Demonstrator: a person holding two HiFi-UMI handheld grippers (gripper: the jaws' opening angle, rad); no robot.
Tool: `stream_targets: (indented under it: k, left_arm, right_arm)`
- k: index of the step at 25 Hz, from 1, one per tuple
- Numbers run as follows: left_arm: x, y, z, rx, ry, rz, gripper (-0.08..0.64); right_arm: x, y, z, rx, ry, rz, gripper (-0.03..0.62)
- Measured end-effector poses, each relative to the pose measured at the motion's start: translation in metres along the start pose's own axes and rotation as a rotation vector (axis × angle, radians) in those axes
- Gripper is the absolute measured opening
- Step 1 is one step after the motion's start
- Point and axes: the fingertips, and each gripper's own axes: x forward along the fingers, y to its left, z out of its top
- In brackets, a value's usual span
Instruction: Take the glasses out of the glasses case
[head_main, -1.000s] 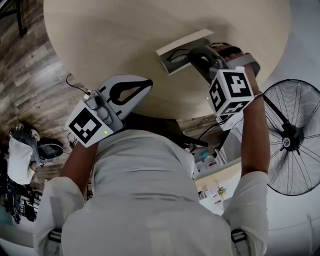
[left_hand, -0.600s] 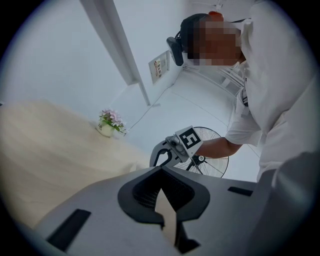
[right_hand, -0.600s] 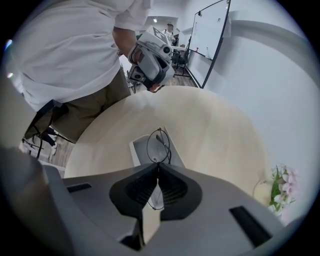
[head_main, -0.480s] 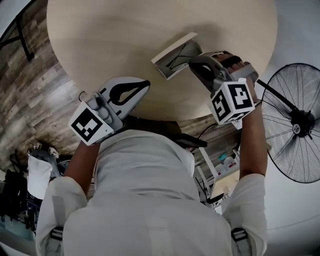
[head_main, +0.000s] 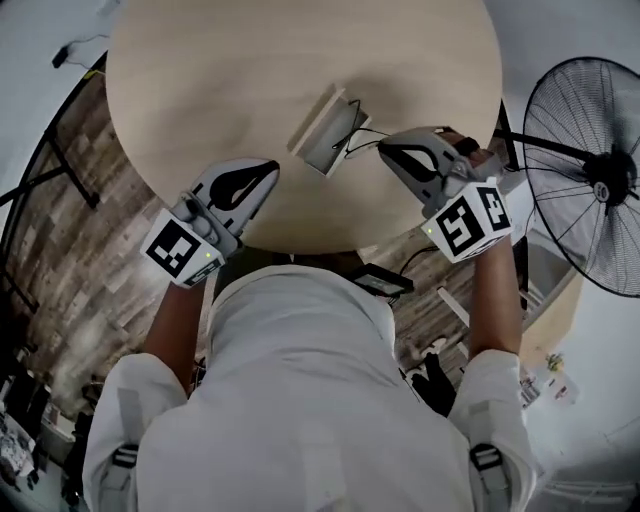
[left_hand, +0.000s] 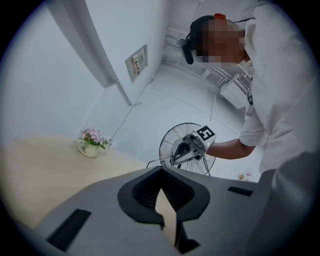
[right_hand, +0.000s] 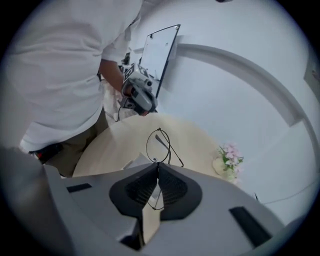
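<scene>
Holding: my right hand-held gripper (right_hand: 157, 167) is clenched on the glasses (right_hand: 161, 144), its tips closed on the thin frame
Glasses: round rims of dark wire with slim straight temples, standing upright out of my jaws, outside the glasses case (head_main: 322, 128) and just beside its open side
Glasses case: pale and boxy, lying open on the tabletop (head_main: 250, 60), near my right tips
Left hand-held gripper (left_hand: 160, 172): tips clenched together on nothing, over the near edge, apart from the case
Tabletop: round, light wood, with a small pot of pink flowers (right_hand: 228, 159) on it
Room: wood-plank floor (head_main: 60, 260), white walls, a standing fan (head_main: 590, 170) to my right
Hard to make out: from the head view the glasses are only a faint dark line; I cannot tell whether they touch the case
</scene>
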Motion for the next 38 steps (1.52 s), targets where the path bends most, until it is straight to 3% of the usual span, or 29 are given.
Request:
stream_targets:
  k: [5, 9, 13, 22, 27, 32, 38]
  left_arm:
    - [0.001, -0.007, 0.041, 0.094, 0.005, -0.035, 0.013]
    - [0.007, -0.024, 0.076, 0.159, -0.014, -0.046, 0.013]
    - [0.014, -0.051, 0.106, 0.223, -0.035, -0.069, 0.014]
    - [-0.010, -0.144, 0.156, 0.342, -0.097, -0.127, 0.014]
    - [-0.024, -0.170, 0.168, 0.353, -0.090, -0.193, 0.013]
    - [-0.038, -0.147, 0.182, 0.317, -0.094, -0.300, 0.013]
    - [-0.094, -0.197, 0.142, 0.320, -0.068, -0.436, 0.014]
  right_arm:
    - [-0.055, -0.021, 0.035, 0.170, -0.216, -0.219, 0.028]
    - [-0.100, -0.024, 0.063, 0.264, -0.394, -0.328, 0.028]
    - [-0.140, -0.011, 0.069, 0.527, -0.486, -0.399, 0.028]
    - [-0.240, 0.046, 0.124, 0.486, -0.841, -0.610, 0.028]
    - [-0.271, 0.074, 0.134, 0.573, -0.909, -0.756, 0.028]
    - [-0.263, 0.076, 0.156, 0.675, -0.947, -0.891, 0.028]
    - [-0.250, 0.174, 0.182, 0.771, -0.959, -1.071, 0.028]
